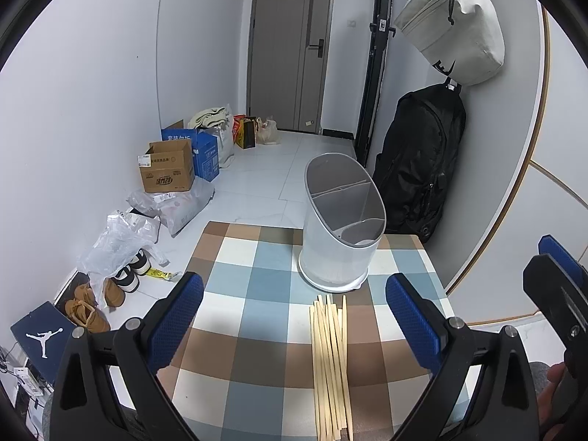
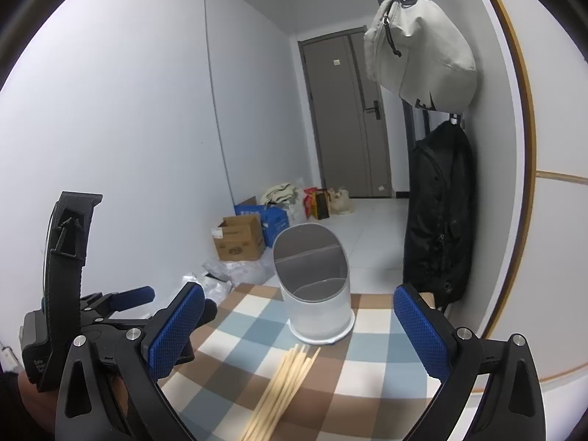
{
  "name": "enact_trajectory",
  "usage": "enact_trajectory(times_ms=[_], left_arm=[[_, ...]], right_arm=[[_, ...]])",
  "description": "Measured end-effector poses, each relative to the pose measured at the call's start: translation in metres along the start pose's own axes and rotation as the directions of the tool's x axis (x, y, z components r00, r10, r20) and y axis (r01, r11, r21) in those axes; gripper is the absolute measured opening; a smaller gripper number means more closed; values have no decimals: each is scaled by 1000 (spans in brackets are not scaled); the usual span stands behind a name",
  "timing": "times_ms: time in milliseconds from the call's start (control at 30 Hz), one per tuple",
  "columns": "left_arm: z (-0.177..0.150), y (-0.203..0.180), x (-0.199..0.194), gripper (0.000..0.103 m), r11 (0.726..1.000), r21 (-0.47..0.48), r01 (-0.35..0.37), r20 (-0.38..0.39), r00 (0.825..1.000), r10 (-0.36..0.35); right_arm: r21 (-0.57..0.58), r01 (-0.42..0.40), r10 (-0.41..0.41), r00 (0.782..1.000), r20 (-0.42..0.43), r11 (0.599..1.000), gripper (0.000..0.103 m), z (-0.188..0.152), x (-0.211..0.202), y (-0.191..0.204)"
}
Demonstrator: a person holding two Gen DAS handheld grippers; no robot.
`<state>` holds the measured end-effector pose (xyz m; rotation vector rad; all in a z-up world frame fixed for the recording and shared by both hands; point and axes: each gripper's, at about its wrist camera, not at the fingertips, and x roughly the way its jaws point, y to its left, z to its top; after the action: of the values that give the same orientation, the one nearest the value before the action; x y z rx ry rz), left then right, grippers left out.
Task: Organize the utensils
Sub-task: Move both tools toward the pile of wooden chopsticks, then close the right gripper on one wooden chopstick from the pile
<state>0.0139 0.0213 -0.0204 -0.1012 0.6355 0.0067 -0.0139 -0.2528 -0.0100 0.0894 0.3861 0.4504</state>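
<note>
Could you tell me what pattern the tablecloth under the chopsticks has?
The tablecloth is a check of blue, brown and white squares, clearest in the left wrist view.

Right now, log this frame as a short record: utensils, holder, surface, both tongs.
utensils: bundle of wooden chopsticks, lying flat, loose
holder: white utensil holder, upright beyond the chopsticks, its visible gray compartments look empty
surface: table with checked cloth
left tongs: open, holding nothing, above the cloth
right tongs: open, holding nothing
progress: no chopstick in the holder yet

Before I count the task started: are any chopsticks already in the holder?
No, the utensil holder shows only bare grey compartments, and the chopsticks lie bundled on the checked tablecloth.
</note>
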Motion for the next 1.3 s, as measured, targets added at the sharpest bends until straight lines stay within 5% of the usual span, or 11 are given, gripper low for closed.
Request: enact_trajectory(times_ms=[933, 1300], left_arm=[[0, 7, 28, 97, 1000, -10, 11, -46, 999, -11], [-15, 39, 73, 97, 997, -70, -23, -149, 989, 12]], right_arm=[[17, -20, 20, 999, -27, 1000, 103, -1, 26, -7], [111, 32, -4, 969, -246, 993, 103, -26, 88, -37]])
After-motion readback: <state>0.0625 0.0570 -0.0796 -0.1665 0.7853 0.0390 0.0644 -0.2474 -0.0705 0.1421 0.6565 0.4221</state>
